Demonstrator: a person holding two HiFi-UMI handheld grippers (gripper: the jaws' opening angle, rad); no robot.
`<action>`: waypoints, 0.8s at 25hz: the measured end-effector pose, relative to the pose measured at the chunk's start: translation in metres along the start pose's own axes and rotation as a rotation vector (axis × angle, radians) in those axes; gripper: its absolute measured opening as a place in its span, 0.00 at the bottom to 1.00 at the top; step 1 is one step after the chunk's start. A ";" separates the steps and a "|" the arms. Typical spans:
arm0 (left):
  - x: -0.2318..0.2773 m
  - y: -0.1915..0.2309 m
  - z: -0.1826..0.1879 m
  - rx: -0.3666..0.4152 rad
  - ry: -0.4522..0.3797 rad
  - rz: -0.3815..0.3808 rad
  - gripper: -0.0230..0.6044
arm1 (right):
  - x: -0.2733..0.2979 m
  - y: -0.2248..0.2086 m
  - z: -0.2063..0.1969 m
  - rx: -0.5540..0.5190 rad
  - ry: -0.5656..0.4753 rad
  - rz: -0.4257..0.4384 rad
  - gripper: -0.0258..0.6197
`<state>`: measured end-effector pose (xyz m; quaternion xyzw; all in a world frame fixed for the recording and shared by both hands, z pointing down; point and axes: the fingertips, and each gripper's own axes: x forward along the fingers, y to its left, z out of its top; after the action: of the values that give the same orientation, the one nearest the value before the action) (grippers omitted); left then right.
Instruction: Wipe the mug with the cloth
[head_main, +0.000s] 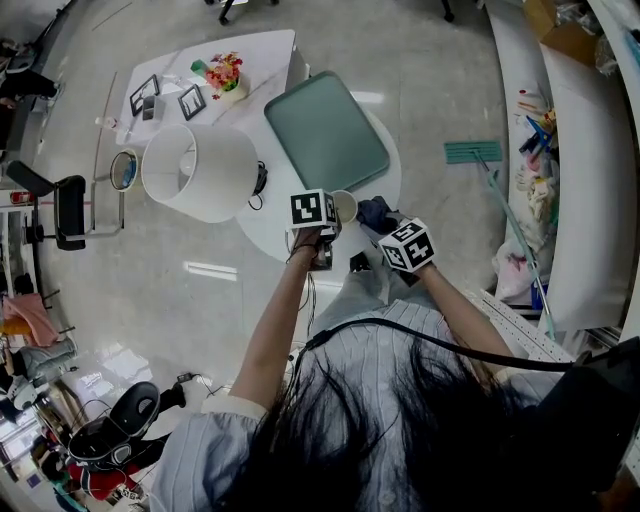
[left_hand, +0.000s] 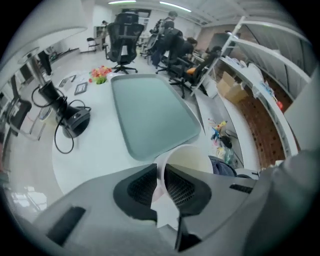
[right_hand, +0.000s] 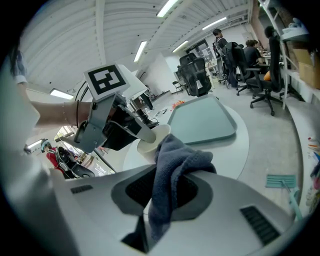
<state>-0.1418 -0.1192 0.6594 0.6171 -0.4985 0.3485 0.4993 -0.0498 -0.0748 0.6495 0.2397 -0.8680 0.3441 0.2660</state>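
Above the near edge of the round white table (head_main: 270, 225), my left gripper (head_main: 333, 224) holds a white mug (head_main: 345, 207). In the left gripper view the jaws (left_hand: 161, 175) are shut on the mug's wall (left_hand: 187, 157), one finger inside the rim and one outside. My right gripper (head_main: 385, 228) is shut on a dark blue cloth (head_main: 376, 213), which bunches up out of the jaws (right_hand: 167, 187). The cloth (right_hand: 176, 165) touches the mug's rim (right_hand: 152, 139) on the side away from the left gripper (right_hand: 116, 116). A corner of the cloth (left_hand: 226, 167) shows beside the mug.
A green tray (head_main: 326, 130) lies on the table beyond the mug. A large white lampshade (head_main: 198, 170) stands to the left, its black base and cable (left_hand: 72, 120) nearby. Flowers (head_main: 222, 72) and picture frames sit on a far table. Shelves and a mop (head_main: 475, 152) are on the right.
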 end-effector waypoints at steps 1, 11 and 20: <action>0.000 0.001 -0.002 -0.057 -0.003 -0.006 0.11 | 0.000 0.000 0.000 -0.003 0.000 0.000 0.17; -0.001 0.004 -0.024 -0.515 0.014 -0.076 0.11 | 0.001 0.005 0.001 -0.049 0.012 0.004 0.17; -0.001 -0.004 -0.045 -0.739 0.020 -0.065 0.11 | -0.003 0.002 -0.005 -0.044 0.005 -0.002 0.17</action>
<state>-0.1350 -0.0758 0.6686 0.4074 -0.5659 0.1348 0.7040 -0.0468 -0.0687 0.6498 0.2338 -0.8744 0.3254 0.2736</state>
